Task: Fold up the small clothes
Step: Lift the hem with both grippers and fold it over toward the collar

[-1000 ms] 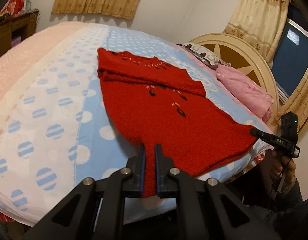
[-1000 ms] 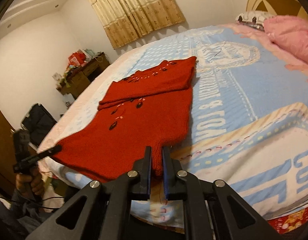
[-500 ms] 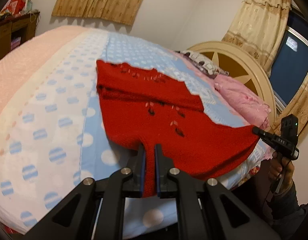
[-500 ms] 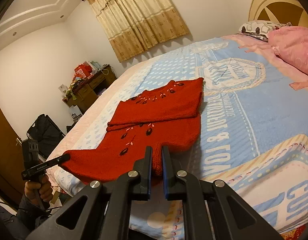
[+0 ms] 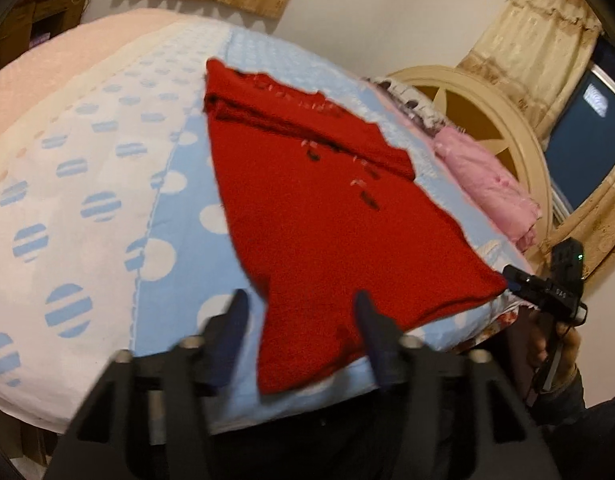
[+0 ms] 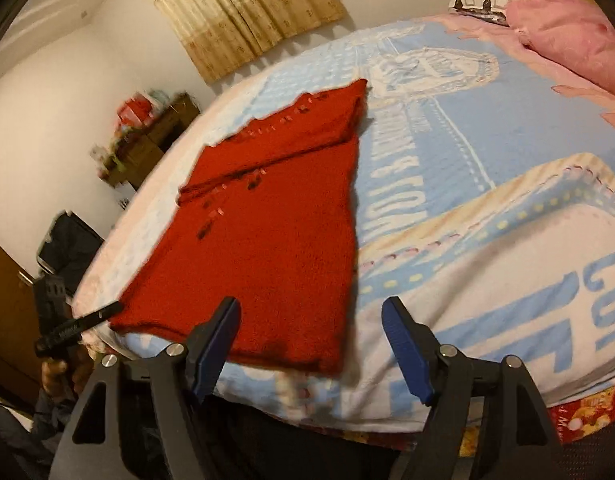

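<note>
A red knitted sweater point(image 5: 323, 216) with small dark and pink motifs lies flat on the bed, its upper part folded over; it also shows in the right wrist view point(image 6: 267, 232). My left gripper point(image 5: 301, 304) is open, its fingers on either side of the sweater's near hem corner, holding nothing. My right gripper point(image 6: 311, 312) is open at the other hem corner, the hem lying on the bed edge between its fingers. Each gripper appears in the other's view: right gripper point(image 5: 543, 292), left gripper point(image 6: 79, 324).
The bed has a blue and white spotted cover point(image 5: 91, 208) with lettering point(image 6: 447, 184). A pink pillow point(image 5: 491, 196) and round headboard point(image 5: 487, 116) lie at the far end. A wooden desk point(image 6: 155, 136) and dark bag point(image 6: 67, 244) stand beside the bed.
Both grippers have opened and let go of the sweater's hem. The hem, held up before, now lies on the bed edge.
</note>
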A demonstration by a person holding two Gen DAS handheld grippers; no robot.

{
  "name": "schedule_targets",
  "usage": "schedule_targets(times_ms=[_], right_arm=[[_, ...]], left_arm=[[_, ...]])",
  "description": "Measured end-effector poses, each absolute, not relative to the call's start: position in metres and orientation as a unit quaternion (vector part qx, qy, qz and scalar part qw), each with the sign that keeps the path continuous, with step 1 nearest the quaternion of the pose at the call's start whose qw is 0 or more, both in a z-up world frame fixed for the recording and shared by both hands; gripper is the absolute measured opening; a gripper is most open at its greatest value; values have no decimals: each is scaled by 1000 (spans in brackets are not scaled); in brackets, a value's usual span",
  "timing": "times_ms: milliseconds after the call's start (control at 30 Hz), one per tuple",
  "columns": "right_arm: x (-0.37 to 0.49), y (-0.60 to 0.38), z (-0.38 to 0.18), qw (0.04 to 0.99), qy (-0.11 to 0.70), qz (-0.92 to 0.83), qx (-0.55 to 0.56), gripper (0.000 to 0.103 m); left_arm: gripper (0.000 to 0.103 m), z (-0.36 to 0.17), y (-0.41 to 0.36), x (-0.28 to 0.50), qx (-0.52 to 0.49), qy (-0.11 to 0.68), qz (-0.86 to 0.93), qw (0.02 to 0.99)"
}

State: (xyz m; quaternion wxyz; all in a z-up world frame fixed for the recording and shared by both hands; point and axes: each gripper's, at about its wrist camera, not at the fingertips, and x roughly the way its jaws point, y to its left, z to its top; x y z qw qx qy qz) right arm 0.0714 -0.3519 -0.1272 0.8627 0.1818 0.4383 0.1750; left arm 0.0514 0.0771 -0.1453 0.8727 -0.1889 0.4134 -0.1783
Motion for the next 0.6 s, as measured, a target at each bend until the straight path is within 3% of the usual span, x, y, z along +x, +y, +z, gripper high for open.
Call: schedule_targets(times_ms=[100,167,233,333,367,400,433,467,600], right_arm=[[72,-351,-132,865,441,162,175,73],[71,-350,-133,866,441,163,171,66],[72,-346,-134,866,444,165,162,50],[69,-333,-136,866,451,172,133,37],[68,-329,-135,867,451,174,121,27],[67,-324,-135,866,453,180,111,20],[67,-323,-134,866,452,182,110,12],[66,-322,-133,867,450,183,109,10],[66,-327,-124,866,434,207,135,9]], left_arm=[[64,-141,80,51,-205,395,-186,876],[66,-150,81,59,-216,412,-182,866],[66,-159,79,64,-217,427,-175,860],[63,-156,69,60,-182,425,-168,871],[56,-154,64,59,-160,430,-162,873],[31,-154,63,57,-145,435,-155,875],[14,-153,60,57,-128,443,-152,874],[9,-153,62,56,-136,448,-162,869],[8,-145,73,55,-179,438,-190,860]])
